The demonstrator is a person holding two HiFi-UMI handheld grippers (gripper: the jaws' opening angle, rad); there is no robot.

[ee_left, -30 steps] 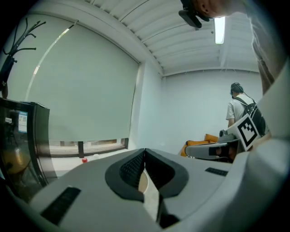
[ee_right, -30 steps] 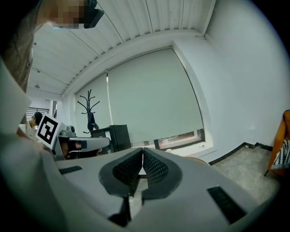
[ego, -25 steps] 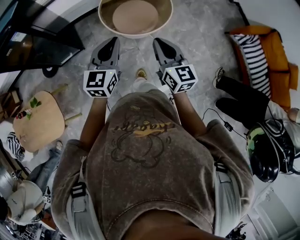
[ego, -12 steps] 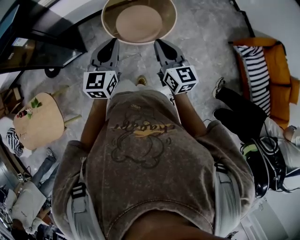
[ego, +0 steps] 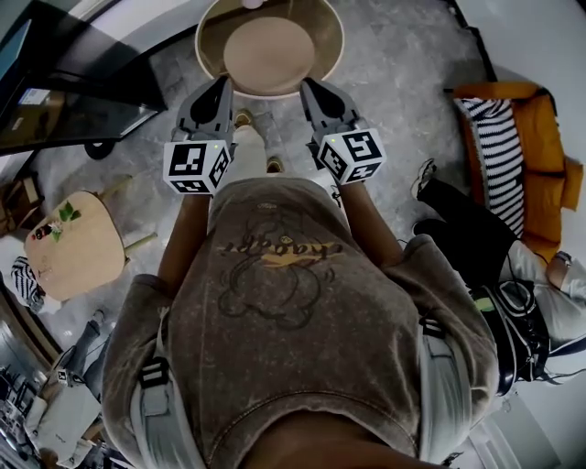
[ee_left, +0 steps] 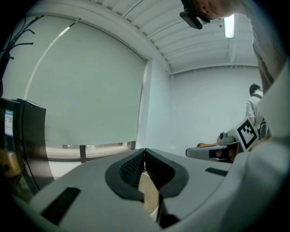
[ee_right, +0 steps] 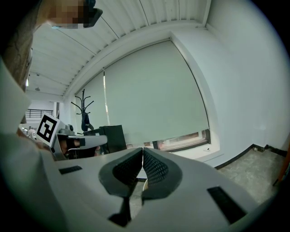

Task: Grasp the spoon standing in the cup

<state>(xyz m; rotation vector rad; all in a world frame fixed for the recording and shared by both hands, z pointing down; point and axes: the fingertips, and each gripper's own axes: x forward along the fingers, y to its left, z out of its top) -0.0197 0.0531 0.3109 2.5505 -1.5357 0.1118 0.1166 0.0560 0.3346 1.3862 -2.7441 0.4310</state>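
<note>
Straight ahead sits a round table [ego: 270, 50], cup and spoon not spottable yet; left gripper [ego: 222, 82] and right gripper [ego: 308, 84], both closed empty, seem equally near it.

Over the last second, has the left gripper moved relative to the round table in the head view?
Yes: the left gripper has advanced toward the round table; its tip now overlaps the near rim.

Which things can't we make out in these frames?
- The cup and spoon: in no view. A pale thing on the table is cut by the head view's top edge; unidentifiable.
- Table in both gripper views: nearly all hidden behind the shut left gripper and right gripper.
</note>
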